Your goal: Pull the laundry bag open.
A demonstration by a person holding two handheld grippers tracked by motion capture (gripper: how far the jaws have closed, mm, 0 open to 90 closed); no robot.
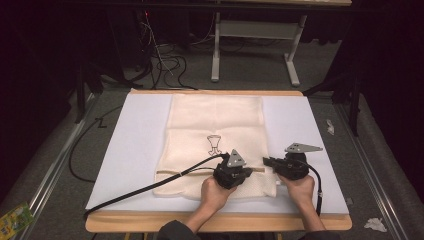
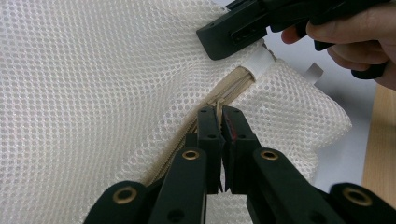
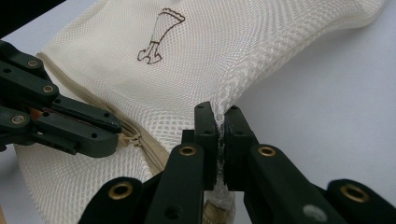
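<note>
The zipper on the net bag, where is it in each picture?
High view: the zipper is a tan line across the near part of the net bag, between the two grippers.
Left gripper view: it runs up from the left gripper at the centre.
Right gripper view: it lies lower left.
Shared landmark: the left gripper shut on the zipper.

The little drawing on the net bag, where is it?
In the high view the drawing sits mid-bag, just beyond the left gripper.
</note>
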